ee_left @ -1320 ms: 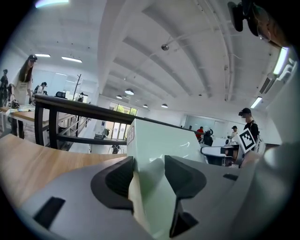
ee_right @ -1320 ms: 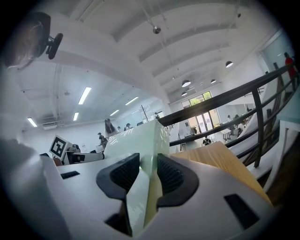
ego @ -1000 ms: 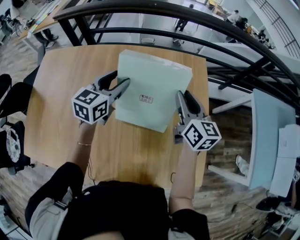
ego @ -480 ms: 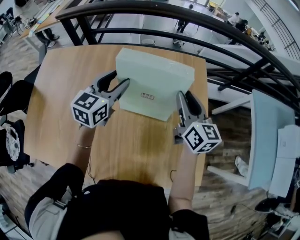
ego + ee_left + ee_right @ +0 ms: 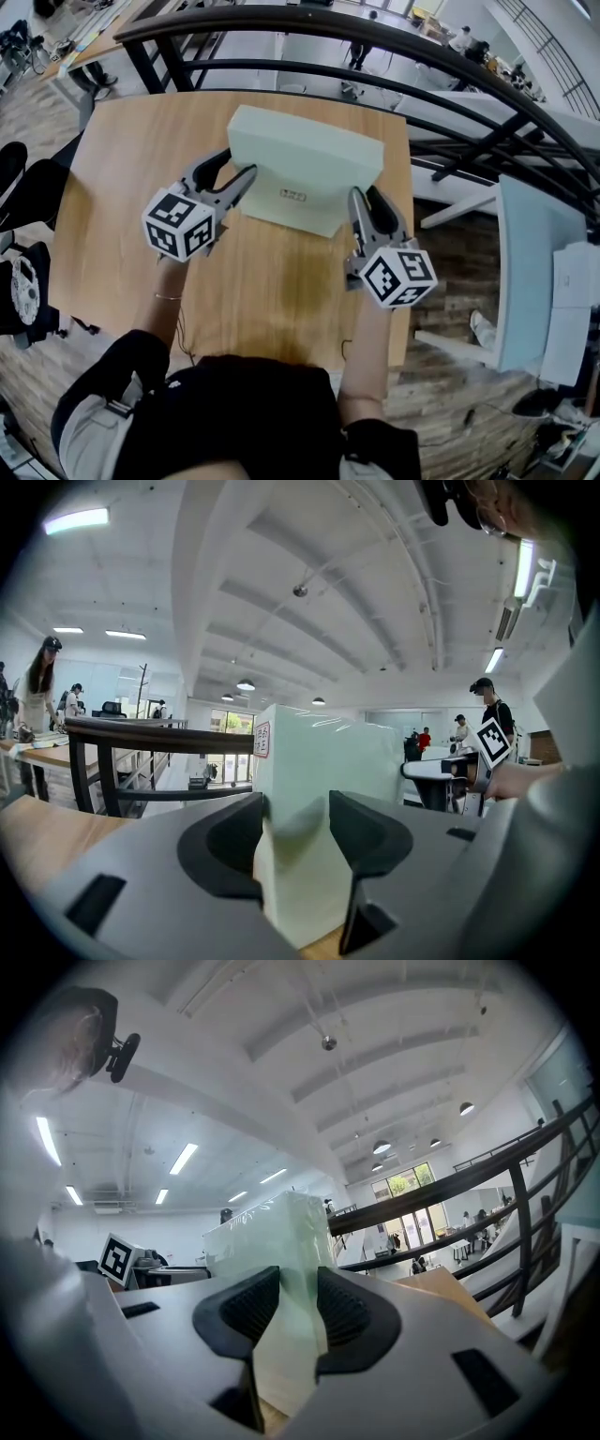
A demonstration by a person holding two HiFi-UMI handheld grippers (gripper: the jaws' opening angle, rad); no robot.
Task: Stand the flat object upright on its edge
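A pale green flat box point(image 5: 305, 169) with a small label is tilted steeply up on the wooden table point(image 5: 141, 150), its near edge down by the grippers and its far edge raised. My left gripper point(image 5: 239, 178) is shut on the box's left near corner; in the left gripper view the box point(image 5: 319, 771) rises between both dark pads point(image 5: 370, 832). My right gripper point(image 5: 359, 199) is shut on the right near corner, and in the right gripper view the box point(image 5: 267, 1241) stands pinched between the ribbed pads point(image 5: 342, 1316).
A black metal railing point(image 5: 375, 37) curves past the table's far and right edges. A pale desk panel point(image 5: 530, 272) stands lower right, beyond the table edge. Bare tabletop lies to the left and in front of the box.
Both grippers have tipped the box up: its far edge rose and its top face now looks much shorter from above. The grippers moved slightly away from me.
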